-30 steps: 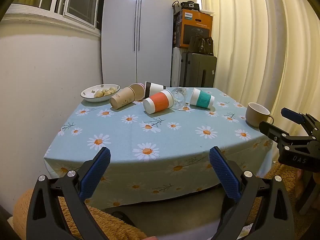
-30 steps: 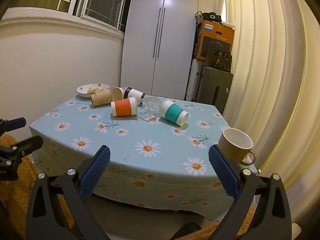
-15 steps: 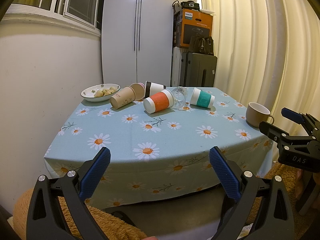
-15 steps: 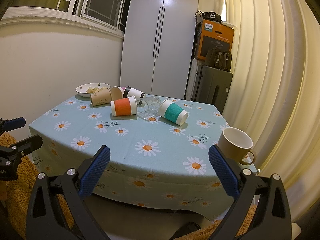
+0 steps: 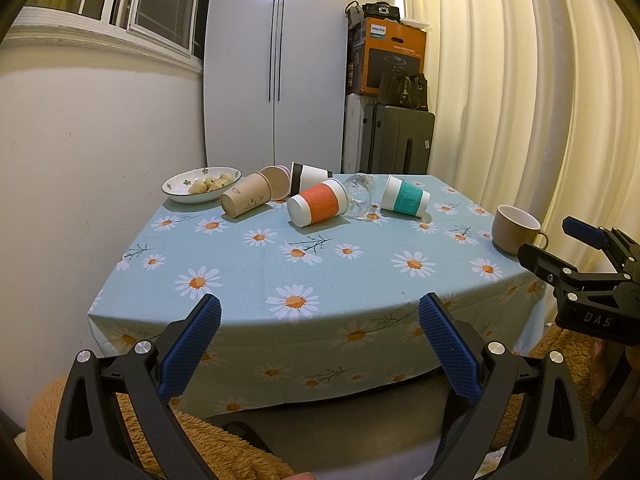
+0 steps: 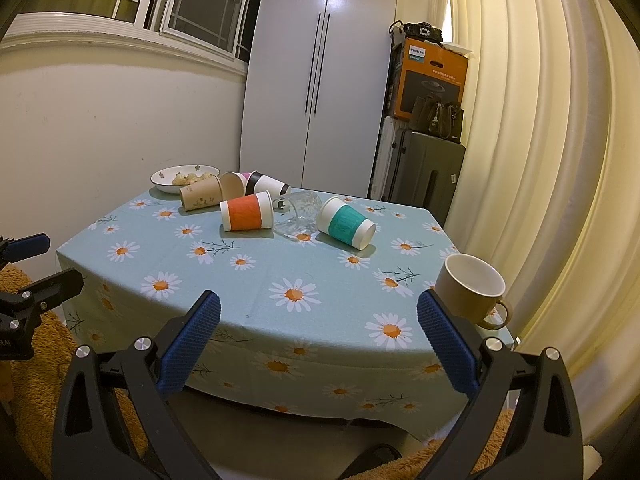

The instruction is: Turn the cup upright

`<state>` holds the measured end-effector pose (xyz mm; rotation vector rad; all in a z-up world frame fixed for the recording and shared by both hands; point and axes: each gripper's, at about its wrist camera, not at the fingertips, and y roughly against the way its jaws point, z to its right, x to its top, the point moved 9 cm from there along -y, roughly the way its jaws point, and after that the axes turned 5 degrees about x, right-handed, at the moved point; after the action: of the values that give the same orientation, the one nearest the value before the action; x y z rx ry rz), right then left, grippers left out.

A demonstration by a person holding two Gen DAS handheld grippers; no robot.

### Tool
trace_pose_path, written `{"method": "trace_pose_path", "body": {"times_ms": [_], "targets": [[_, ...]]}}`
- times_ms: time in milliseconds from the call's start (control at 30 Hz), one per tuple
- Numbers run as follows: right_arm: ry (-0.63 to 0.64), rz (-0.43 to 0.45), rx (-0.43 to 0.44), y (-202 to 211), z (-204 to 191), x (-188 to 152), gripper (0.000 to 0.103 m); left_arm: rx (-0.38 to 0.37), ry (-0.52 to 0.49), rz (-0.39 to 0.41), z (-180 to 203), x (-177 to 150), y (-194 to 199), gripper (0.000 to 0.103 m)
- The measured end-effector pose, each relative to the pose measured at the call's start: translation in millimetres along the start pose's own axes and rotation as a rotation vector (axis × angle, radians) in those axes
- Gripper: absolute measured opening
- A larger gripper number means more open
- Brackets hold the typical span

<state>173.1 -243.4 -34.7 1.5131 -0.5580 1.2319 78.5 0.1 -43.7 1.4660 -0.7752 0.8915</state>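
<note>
Hovering released before the worktop's (image 5: 360,276) near edge, the left tool (image 5: 319,324) and right tool (image 6: 318,322) are both gaping wide, grasping nothing. Beyond them, an orange-sleeved cup (image 5: 318,208) is lying on its side near the worktop's far edge, with a brown paper cup (image 5: 245,199) and a bowl (image 5: 200,189) lying to its left, a glass (image 5: 360,199) touching its right side, a teal-sleeved cup (image 5: 405,200) tipped over further right, and a black-banded cup (image 5: 310,176) resting behind it. Standing upright well apart from that cup, a tan mug (image 6: 470,290) is sitting at the worktop's right edge.
</note>
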Motion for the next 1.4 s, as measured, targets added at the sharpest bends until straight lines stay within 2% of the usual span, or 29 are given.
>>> {"method": "trace_pose_path", "body": {"times_ms": [833,1267,1400], "targets": [[-0.01,-0.013,0.01,4.7,4.8,-6.1,0.098,-0.015,0.001,-0.001,6.2,-3.5,2.3,0.096],[-0.033,-0.038,0.03,2.8,3.9,-6.7,0.098,-0.038,0.02,-0.058,4.4,-8.3,0.1,0.096],[-0.045,-0.068,0.052,-2.3,3.5,-9.8,0.098,-0.051,0.026,-0.051,5.5,-6.4,-1.5,0.096]]}}
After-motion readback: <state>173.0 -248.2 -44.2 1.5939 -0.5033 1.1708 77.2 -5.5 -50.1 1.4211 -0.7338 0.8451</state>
